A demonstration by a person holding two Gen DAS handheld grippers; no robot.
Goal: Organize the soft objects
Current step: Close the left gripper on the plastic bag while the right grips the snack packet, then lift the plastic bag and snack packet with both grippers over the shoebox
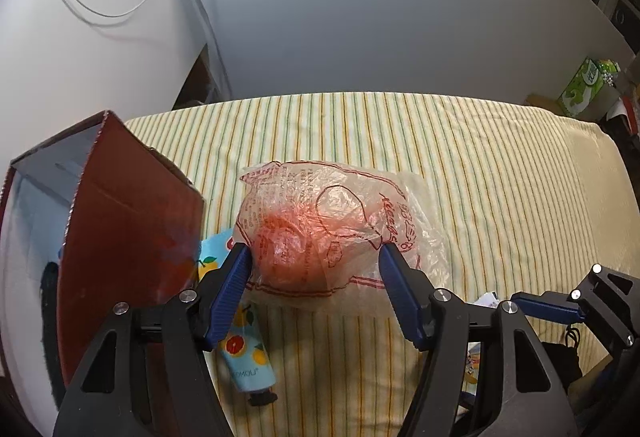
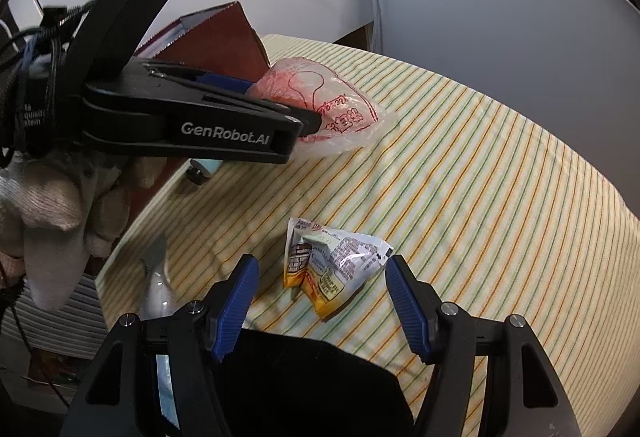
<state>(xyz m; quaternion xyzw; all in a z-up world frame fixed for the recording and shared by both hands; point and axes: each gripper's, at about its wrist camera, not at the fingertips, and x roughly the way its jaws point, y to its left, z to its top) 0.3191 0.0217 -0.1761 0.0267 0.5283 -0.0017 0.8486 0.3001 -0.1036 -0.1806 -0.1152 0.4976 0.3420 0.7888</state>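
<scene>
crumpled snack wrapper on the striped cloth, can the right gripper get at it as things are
Probably yes. The right gripper is open, and the crumpled snack wrapper lies on the striped cloth just ahead, between its fingers, with nothing over it. The left gripper is farther off at the plastic bag.

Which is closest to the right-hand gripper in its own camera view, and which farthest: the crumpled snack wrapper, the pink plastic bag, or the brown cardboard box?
1. Snack wrapper, just ahead between the right gripper fingers.
2. Pink plastic bag, mid-table, ahead-left.
3. Cardboard box, behind the bag, far left.
</scene>
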